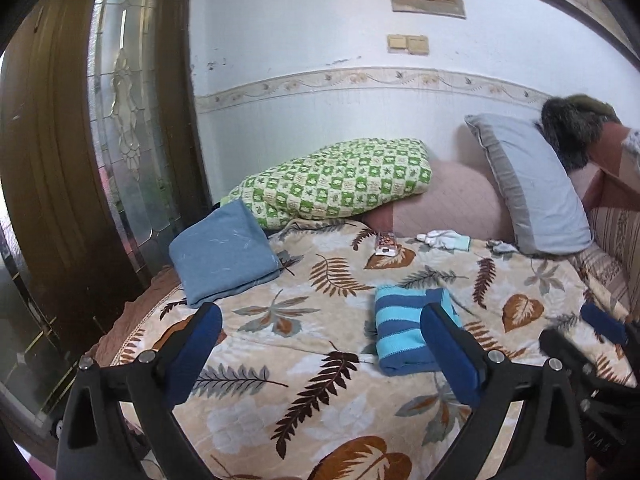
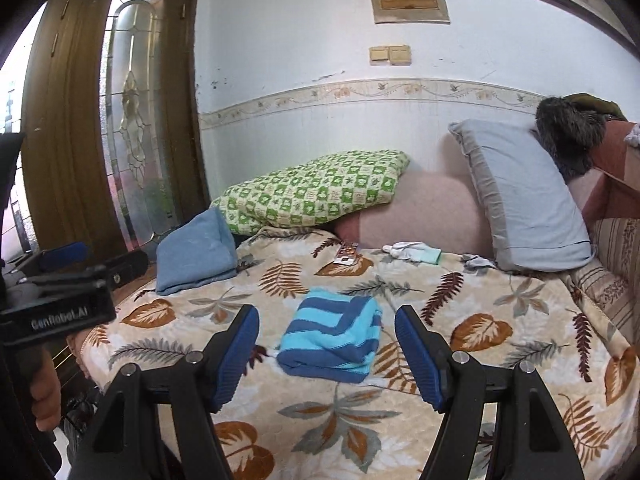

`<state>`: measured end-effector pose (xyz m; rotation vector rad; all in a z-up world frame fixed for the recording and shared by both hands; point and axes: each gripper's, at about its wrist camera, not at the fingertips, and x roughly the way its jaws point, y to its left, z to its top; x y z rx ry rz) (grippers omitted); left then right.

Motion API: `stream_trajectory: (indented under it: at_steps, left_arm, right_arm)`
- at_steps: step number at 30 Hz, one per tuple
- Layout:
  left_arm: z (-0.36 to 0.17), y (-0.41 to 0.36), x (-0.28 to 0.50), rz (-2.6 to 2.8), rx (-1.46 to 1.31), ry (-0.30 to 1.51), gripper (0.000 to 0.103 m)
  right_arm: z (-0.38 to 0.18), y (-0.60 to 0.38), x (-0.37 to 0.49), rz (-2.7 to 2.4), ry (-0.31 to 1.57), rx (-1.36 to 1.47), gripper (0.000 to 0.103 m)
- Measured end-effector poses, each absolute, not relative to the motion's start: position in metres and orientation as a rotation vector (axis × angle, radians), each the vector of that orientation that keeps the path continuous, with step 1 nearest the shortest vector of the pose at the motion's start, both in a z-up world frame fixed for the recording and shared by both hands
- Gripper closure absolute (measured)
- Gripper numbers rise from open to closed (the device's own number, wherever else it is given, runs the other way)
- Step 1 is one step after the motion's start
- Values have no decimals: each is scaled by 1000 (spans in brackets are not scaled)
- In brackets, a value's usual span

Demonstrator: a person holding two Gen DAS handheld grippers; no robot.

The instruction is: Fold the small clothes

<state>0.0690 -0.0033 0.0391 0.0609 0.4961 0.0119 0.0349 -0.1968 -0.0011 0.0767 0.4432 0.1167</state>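
— Where lettering shows: "GenRobot.AI" in white on the black body of the left gripper (image 2: 76,256), legible only from the right wrist view.

— Anything else exclusive to one view?

— Bare fingers (image 2: 46,396) wrapped on that handle, right wrist view only. From the left wrist view, just a blue pad of the right gripper (image 1: 600,322) at the edge.

— Jaws?

— Both spread wide, holding nothing, touching nothing. Left gripper (image 1: 320,348), right gripper (image 2: 326,346).

— Garment?

— Folded striped blue cloth (image 2: 332,334) lying on the leaf-print blanket (image 2: 500,308), between the right pads, apart from them.
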Motion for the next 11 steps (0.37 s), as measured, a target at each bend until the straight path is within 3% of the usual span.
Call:
stream_trajectory:
  at_steps: [11]
  left_arm:
    - [24,1,82,-42,48,526,3]
  right_arm:
    - [-35,-194,55,153,545,105,29]
